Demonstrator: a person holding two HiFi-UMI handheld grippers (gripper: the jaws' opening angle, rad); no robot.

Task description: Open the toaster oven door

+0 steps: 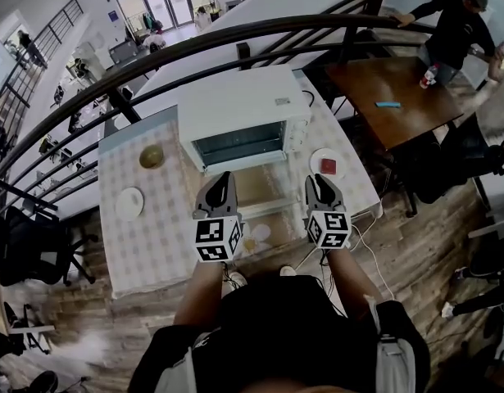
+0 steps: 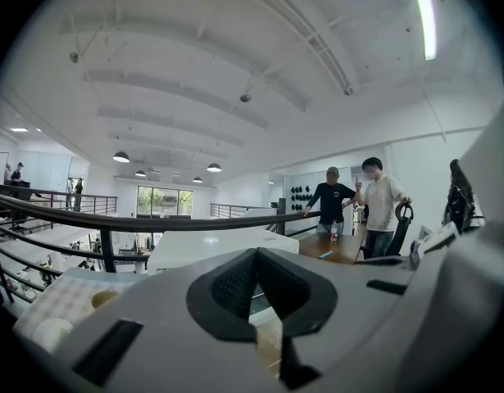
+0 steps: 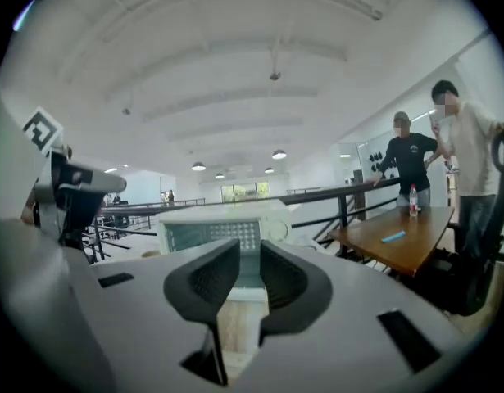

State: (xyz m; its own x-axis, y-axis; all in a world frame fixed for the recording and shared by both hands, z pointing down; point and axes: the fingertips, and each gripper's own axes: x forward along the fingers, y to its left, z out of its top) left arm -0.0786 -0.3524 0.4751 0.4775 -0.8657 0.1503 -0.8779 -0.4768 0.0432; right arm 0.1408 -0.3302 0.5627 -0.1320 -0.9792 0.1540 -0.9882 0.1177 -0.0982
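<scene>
The toaster oven door (image 1: 264, 185) lies folded open, probably stiff glass, best taken by its handle (image 1: 272, 208); left claw (image 1: 223, 178) closed, right claw (image 1: 320, 182) parted, both empty.

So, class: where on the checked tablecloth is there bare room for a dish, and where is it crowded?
Freest: the checked tablecloth's front-left corner, bordered by the small white plate, the left gripper and the edges. Crowded: the middle, filled by the white toaster oven and its open glass door; the right strip holds a white plate with a red item.
</scene>
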